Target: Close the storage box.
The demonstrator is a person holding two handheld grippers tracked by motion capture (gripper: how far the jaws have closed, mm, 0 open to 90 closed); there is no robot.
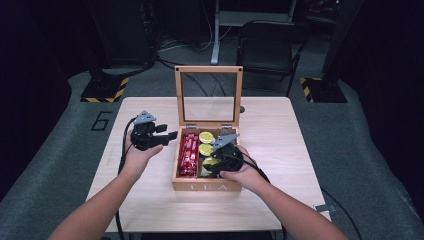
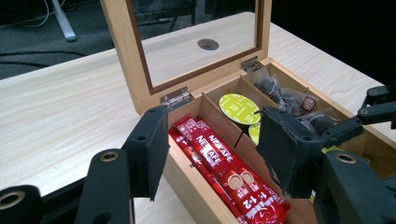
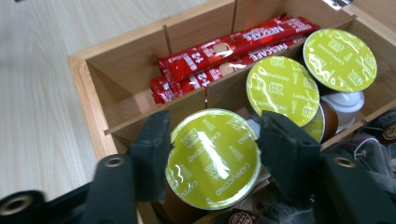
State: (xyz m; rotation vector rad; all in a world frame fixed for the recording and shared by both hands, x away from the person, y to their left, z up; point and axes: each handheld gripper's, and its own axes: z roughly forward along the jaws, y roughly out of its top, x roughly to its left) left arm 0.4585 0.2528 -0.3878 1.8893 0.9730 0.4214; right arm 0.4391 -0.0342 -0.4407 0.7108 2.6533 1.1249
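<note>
A wooden tea box (image 1: pixel 206 187) stands at the table's middle with its glass lid (image 1: pixel 208 70) upright. My right gripper (image 3: pixel 212 154) reaches into the middle compartment and is shut on a green-lidded cappuccino capsule (image 3: pixel 212 158), one pad against each side of its rim. Two more green capsules (image 3: pixel 282 88) (image 3: pixel 340 58) lie beyond it. Red Nescafé sticks (image 3: pixel 224 53) fill the left compartment. My left gripper (image 1: pixel 167 132) hovers just left of the box, open, with nothing between its fingers (image 2: pixel 149 149); past them I see the sticks (image 2: pixel 219 163) and a capsule (image 2: pixel 239 108).
Clear tea bags (image 2: pixel 289 95) lie in the box's right compartment. Bare tabletop (image 1: pixel 280 130) surrounds the box on all sides. A cable hole (image 2: pixel 208 44) shows through the lid glass. A chair (image 1: pixel 270 45) and stand bases (image 1: pixel 105 90) sit beyond the far edge.
</note>
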